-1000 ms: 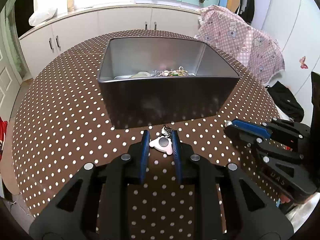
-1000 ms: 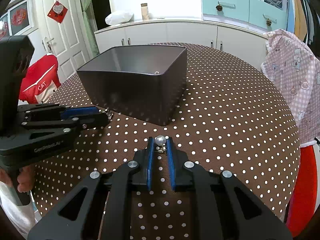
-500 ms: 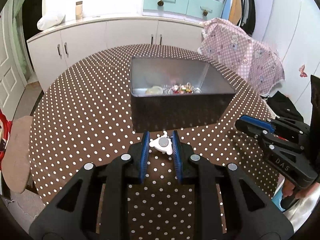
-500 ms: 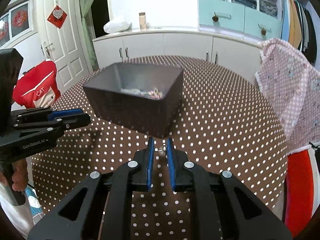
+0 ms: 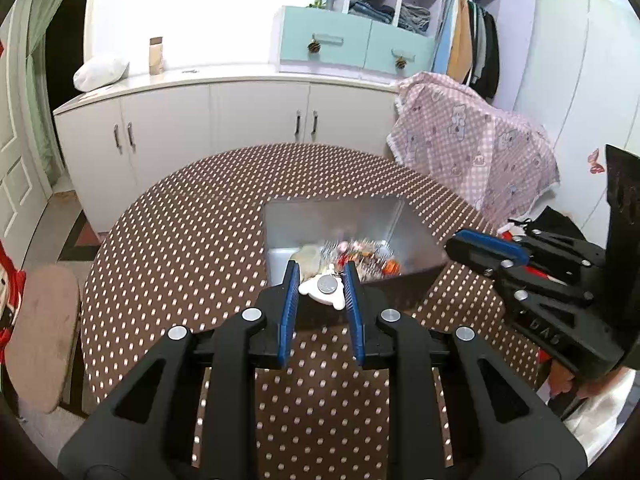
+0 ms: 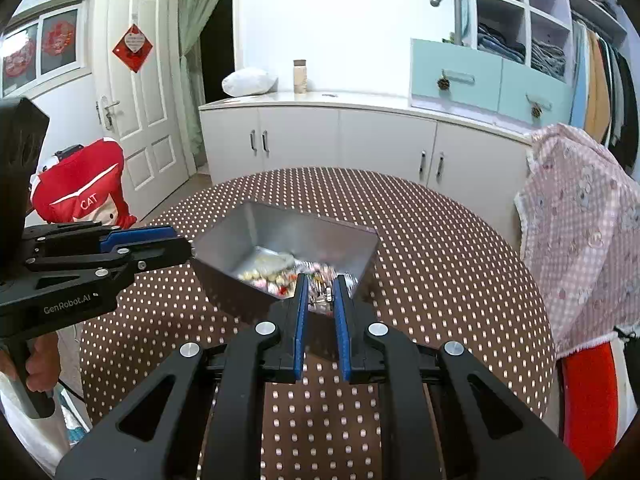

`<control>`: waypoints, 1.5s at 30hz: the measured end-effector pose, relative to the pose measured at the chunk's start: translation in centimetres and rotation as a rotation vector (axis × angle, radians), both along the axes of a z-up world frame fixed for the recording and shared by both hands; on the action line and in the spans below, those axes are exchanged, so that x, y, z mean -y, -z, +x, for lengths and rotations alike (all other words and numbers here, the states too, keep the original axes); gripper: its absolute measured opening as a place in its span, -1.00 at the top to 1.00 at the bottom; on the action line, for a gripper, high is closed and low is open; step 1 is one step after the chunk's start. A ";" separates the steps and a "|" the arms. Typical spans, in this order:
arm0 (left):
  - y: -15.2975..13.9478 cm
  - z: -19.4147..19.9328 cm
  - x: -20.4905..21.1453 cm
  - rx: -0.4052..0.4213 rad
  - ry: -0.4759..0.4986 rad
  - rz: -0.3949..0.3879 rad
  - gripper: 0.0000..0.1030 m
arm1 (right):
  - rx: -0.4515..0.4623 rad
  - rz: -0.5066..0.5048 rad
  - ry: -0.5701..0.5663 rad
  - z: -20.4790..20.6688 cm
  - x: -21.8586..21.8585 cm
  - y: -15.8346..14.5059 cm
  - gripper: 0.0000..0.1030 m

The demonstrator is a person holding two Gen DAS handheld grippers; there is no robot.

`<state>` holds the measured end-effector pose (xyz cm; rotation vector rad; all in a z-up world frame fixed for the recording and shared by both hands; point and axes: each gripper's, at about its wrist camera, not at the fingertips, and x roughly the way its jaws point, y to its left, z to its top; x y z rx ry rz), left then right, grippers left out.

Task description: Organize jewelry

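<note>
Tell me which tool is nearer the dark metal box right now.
Too close to call. The left tool, gripping a white charm, sits at the box's near rim; the right tool sits likewise at its near rim.

white charm (image 5: 325,291) | held above box rim | dark box (image 5: 408,248) | jewelry heaped inside (image 6: 280,276)

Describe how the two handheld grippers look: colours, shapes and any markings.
Both are matte black plastic with silver screws. The left gripper and right gripper have long fingers lined with blue pads. The left body is marked "GenRobot.AI"; the right shows "DAS". Bare hands grip the pistol-style handles.
</note>
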<state>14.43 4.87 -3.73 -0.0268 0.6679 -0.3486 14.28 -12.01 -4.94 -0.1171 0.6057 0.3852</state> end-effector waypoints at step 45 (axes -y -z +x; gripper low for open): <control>-0.1 -3.6 1.8 -0.002 -0.119 0.080 -0.53 | 0.074 0.051 0.096 -5.3 3.3 -2.3 -0.81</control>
